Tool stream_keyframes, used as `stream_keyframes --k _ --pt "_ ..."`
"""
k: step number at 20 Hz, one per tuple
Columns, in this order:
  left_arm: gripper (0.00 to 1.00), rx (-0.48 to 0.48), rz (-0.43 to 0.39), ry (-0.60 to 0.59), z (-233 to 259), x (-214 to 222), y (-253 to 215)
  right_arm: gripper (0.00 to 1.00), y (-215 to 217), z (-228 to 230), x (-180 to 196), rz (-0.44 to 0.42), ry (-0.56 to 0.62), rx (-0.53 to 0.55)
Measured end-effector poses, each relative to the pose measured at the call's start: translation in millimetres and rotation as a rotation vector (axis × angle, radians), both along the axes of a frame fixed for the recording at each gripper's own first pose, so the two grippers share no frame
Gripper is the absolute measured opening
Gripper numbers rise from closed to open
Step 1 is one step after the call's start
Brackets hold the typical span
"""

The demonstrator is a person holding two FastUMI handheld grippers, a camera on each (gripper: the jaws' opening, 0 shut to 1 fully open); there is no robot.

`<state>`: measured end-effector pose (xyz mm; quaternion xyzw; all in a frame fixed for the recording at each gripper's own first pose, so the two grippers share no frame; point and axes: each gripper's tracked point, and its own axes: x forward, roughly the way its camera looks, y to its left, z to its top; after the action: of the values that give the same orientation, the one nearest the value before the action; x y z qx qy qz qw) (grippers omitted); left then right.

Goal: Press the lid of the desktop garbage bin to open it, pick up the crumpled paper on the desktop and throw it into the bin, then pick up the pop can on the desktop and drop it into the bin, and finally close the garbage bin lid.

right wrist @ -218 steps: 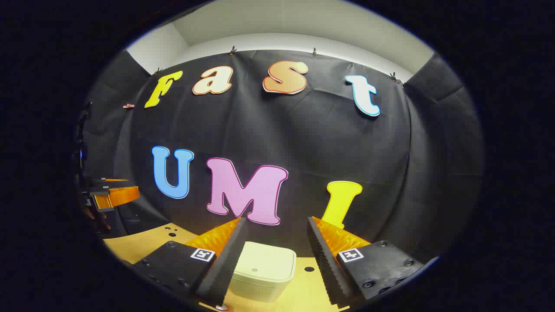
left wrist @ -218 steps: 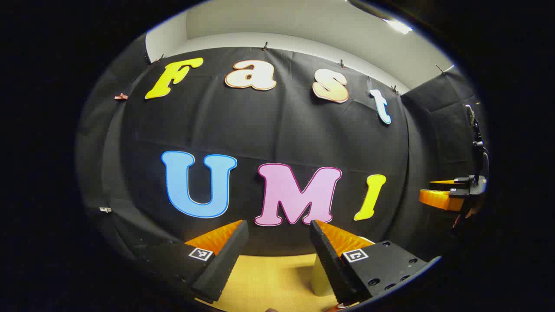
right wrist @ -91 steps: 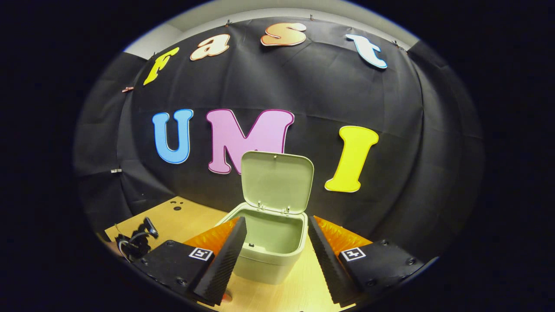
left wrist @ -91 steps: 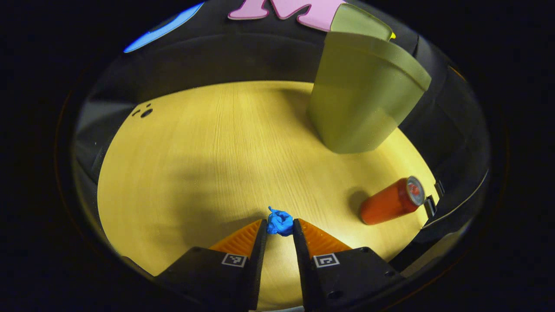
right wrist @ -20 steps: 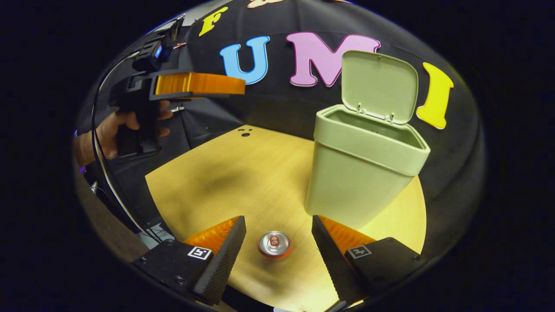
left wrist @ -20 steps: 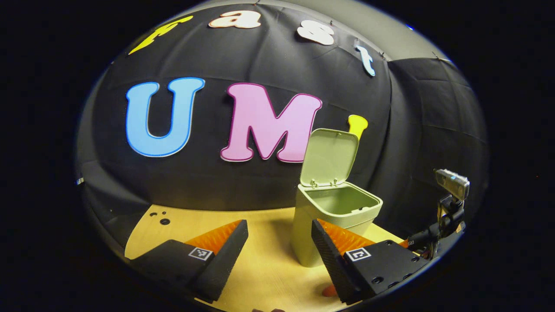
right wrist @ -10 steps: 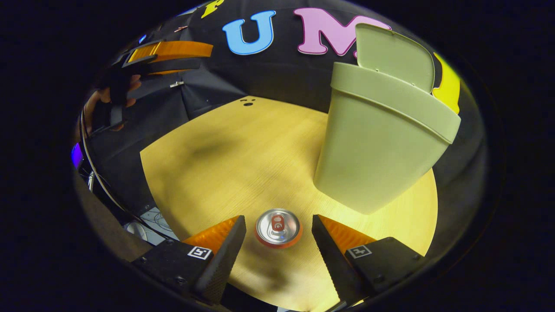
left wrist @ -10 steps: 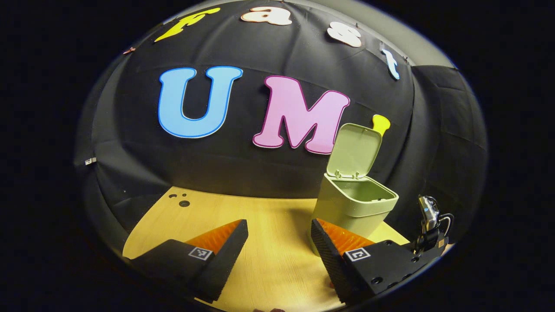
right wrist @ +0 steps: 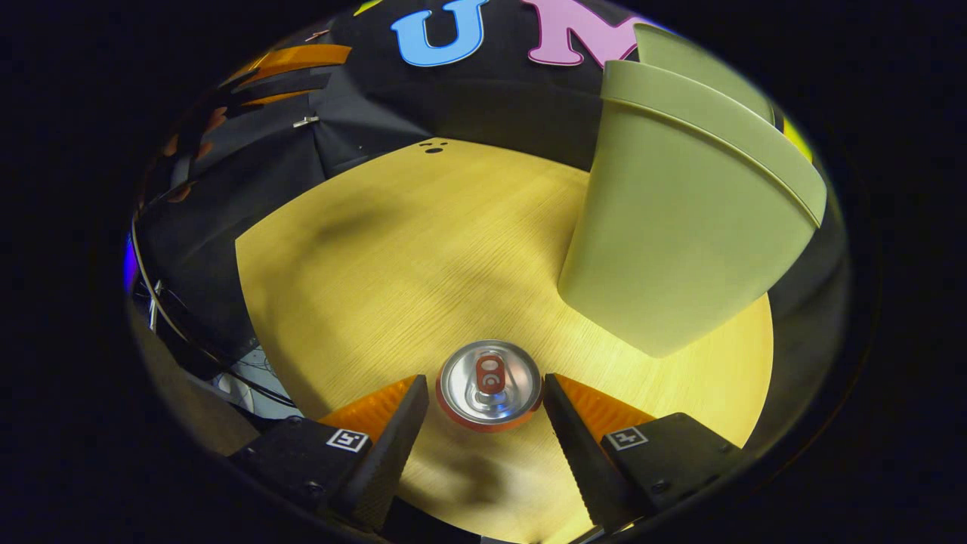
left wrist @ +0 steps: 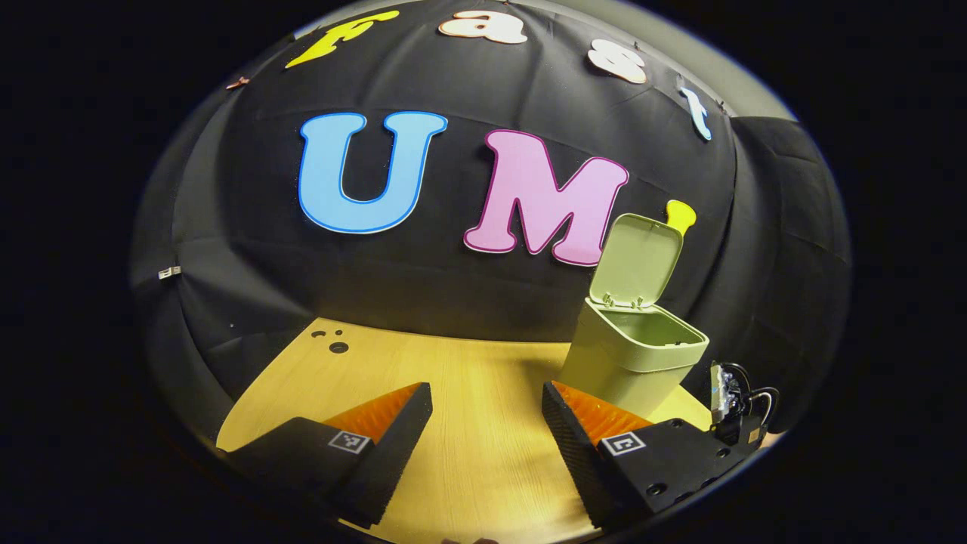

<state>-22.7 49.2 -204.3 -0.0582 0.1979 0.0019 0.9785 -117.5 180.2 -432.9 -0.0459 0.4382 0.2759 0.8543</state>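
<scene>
Right gripper (right wrist: 486, 400) over the upright can (right wrist: 489, 384), jaws wide open around it.
The can stands on the tabletop (right wrist: 423, 249); the bin (right wrist: 680, 227), lid up, sits at 2 o'clock. Left gripper (left wrist: 487, 408) hangs open, holding nothing.

A light wooden table (left wrist: 468, 393) stands against the booth's black cloth wall (left wrist: 423, 279).

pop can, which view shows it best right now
The right gripper view. It looks down on the pop can, which stands upright on the table with its silver top and tab facing the camera, between the open fingers of the right gripper. The left gripper view faces the open bin instead.
</scene>
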Motion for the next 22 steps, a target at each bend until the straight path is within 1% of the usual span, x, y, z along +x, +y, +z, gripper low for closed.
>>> stream_keyframes --k 1,3,6,8,9,10,14,17,22 --pt "0.95 0.004 0.002 0.004 -2.0 -0.1 0.8 0.96 -2.2 -2.0 2.3 -0.007 0.015 -0.006" --pt "0.95 0.003 0.004 0.007 -2.4 -0.1 2.0 0.82 -1.0 -1.9 4.7 -0.02 0.021 0.007" --pt "0.95 -0.001 0.004 0.007 -2.4 1.6 0.6 0.82 -5.4 8.0 6.8 -0.026 0.005 0.003" --pt "0.95 0.004 -0.001 0.007 -3.9 4.3 -1.7 0.82 -9.6 24.5 12.3 -0.04 -0.02 0.019" --pt "0.95 0.006 -0.003 0.009 -5.0 5.3 -2.6 0.78 -11.3 36.0 17.1 -0.051 -0.038 0.03" --pt "0.95 0.006 -0.005 0.01 -5.5 6.8 -3.9 0.82 -13.2 47.7 20.9 -0.062 -0.056 0.042" --pt "0.95 -0.006 -0.016 0.009 -6.7 13.2 -12.6 0.82 -21.3 103.9 40.2 -0.092 -0.145 0.087" --pt "0.95 -0.007 -0.027 0.007 -7.1 15.2 -19.4 0.82 -26.0 149.6 62.3 -0.117 -0.219 0.141" --pt "0.95 -0.001 -0.04 0.01 -7.9 18.3 -29.3 0.82 -37.2 207.9 90.0 -0.156 -0.291 0.221"
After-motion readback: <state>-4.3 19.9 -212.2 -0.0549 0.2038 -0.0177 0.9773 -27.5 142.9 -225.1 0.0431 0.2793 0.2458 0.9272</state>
